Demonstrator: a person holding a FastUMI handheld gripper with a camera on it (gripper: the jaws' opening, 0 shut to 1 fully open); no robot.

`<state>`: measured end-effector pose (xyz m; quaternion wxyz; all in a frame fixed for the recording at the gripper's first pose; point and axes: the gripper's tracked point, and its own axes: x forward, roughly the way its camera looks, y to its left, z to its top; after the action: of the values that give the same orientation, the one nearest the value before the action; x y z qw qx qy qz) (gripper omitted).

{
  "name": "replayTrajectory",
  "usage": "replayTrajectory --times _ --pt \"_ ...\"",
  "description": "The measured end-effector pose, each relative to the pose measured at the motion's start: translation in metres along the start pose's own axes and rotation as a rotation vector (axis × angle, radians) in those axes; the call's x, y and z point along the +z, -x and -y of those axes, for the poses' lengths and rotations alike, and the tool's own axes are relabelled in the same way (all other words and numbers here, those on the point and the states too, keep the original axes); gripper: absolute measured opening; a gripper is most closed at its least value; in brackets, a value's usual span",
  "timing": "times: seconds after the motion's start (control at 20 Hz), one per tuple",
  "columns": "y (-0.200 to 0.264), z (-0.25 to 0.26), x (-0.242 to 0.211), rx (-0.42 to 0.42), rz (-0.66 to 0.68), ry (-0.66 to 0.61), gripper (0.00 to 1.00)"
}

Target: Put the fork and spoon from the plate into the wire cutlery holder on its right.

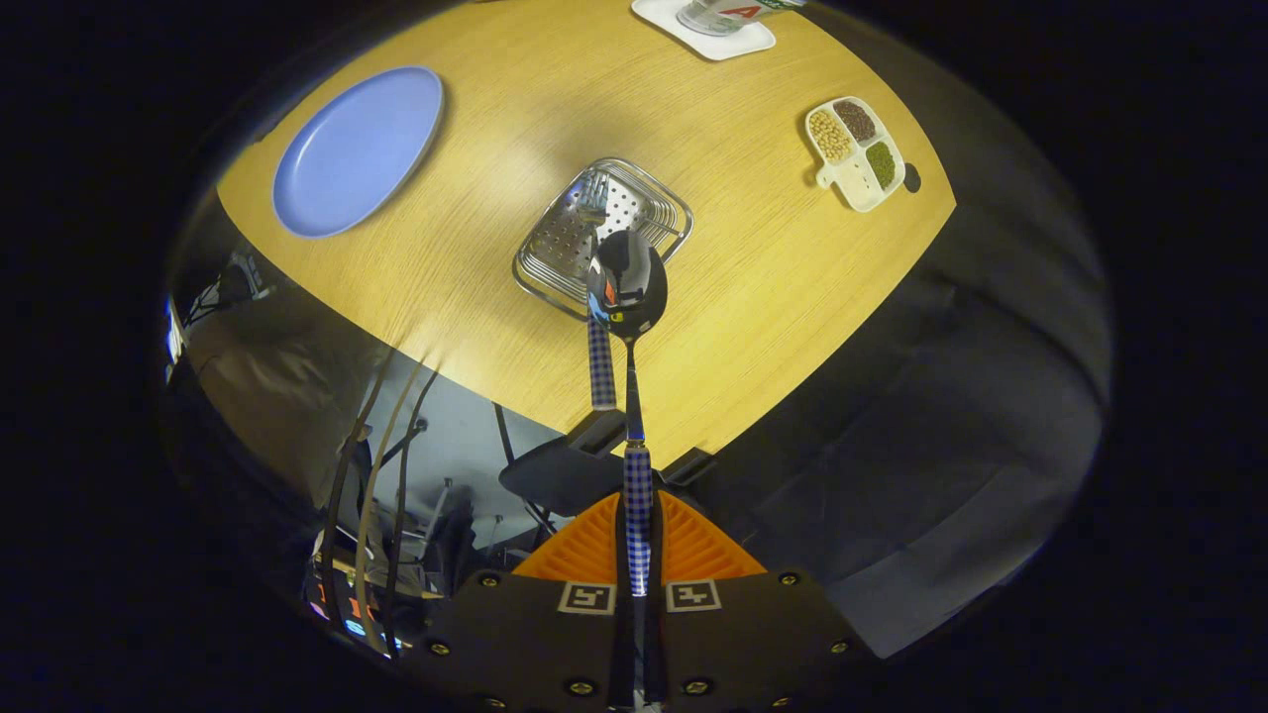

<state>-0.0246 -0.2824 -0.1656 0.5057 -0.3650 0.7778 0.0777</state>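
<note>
Spoon, clamped by the tool, half hides the fork (in wire holder).

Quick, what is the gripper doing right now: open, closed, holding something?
Gripper: closed on the spoon handle, bowl hanging above the wire cutlery holder, where the fork already stands.

Light falls from above onto the table, leaving it bright and warm, with a paler sheen near its middle, while everything past its edge sinks into dim grey and black. The spoon bowl mirrors dark shapes and small glints, and the holder shines with soft highlights. Fisheye bending curves the table edge strongly, and the orange fingers, pressed on the spoon's handle, look slightly soft.
</note>
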Motion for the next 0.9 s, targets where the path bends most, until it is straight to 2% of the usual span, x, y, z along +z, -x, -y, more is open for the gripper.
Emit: replayTrajectory --times 0.3,0.6,0.9 --pt "-0.013 0.023 0.03 -0.09 -0.056 0.094 0.04" --pt "-0.027 0.022 0.05 -0.106 -0.119 0.172 0.04" --pt "-0.032 0.018 0.067 -0.091 -0.131 0.188 0.05"
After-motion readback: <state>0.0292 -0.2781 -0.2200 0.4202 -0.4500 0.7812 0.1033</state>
